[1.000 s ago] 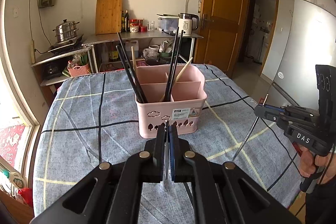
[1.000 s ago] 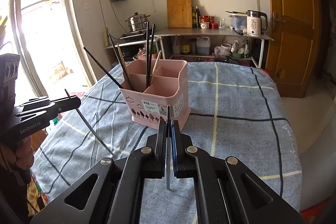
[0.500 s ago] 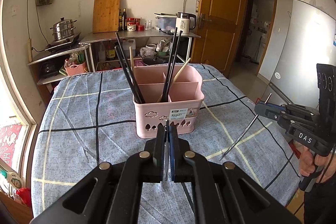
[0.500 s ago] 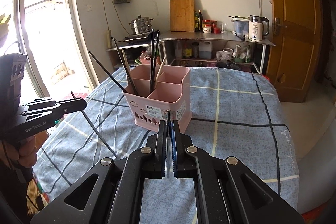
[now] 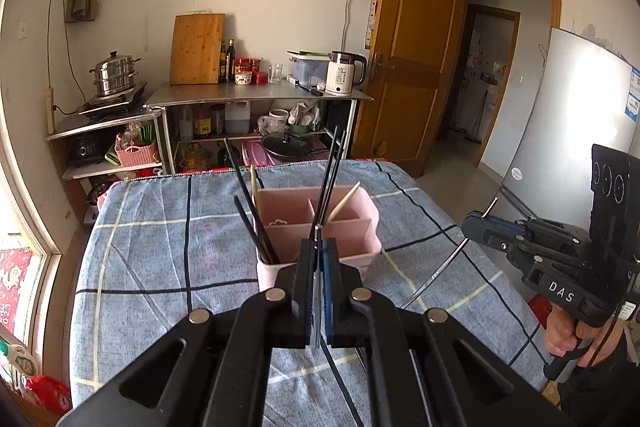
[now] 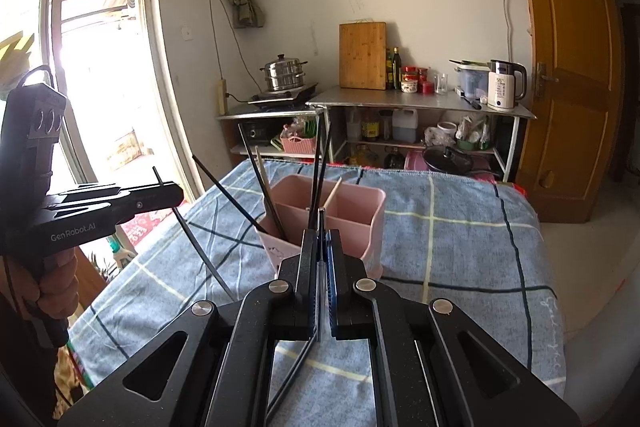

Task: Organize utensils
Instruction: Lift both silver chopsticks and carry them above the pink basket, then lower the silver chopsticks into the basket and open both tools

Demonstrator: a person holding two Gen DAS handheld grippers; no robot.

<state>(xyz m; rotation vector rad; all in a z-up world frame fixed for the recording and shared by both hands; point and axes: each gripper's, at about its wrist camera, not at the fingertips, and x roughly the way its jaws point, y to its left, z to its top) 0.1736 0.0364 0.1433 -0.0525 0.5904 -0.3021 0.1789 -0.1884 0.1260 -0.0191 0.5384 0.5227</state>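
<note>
Chopsticks in both grippers: the left gripper (image 5: 319,247) was clenched on a thin black chopstick (image 6: 196,245), slanting down through its fingers, tip above the blue checked tablecloth (image 5: 160,267). The right gripper (image 6: 321,239) was clamped on a slim silver metal chopstick (image 5: 436,273), angled toward seven o'clock in the left wrist view. Just beyond both sets of fingers, at twelve o'clock, stood the pink plastic utensil caddy (image 5: 352,223) on the cloth, black chopsticks (image 5: 254,223) leaning in its left compartment, a pale wooden one (image 5: 344,203) in the middle.
</note>
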